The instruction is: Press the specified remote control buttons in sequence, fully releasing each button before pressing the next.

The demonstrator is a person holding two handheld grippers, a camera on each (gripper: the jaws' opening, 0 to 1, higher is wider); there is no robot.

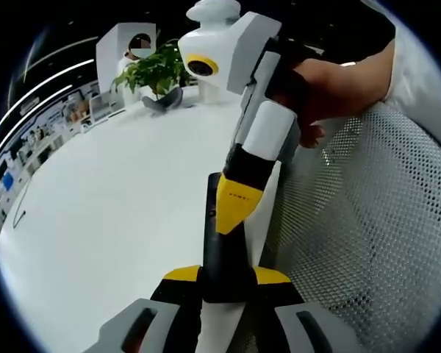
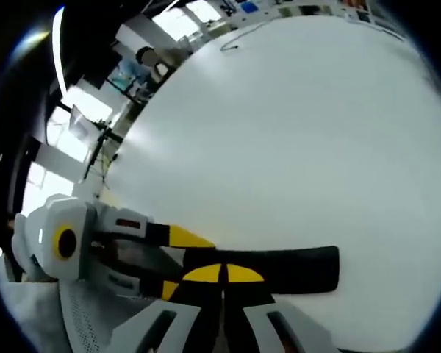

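The long black plastic remote control (image 1: 224,254) is gripped at its near end between the jaws of the left gripper (image 1: 224,278), low in the frame's middle, above the white tabletop (image 1: 110,220). The right gripper (image 1: 231,209), its jaws brought together, is laid with its yellow tip on the remote's upper face, so a press is judged to be under way. No buttons can be made out, so how many presses are done or left cannot be told.

A green potted plant (image 1: 158,73) is seen at the upper left and a white mesh chair (image 1: 375,220) at the right. Nothing is seen blocking the remote.
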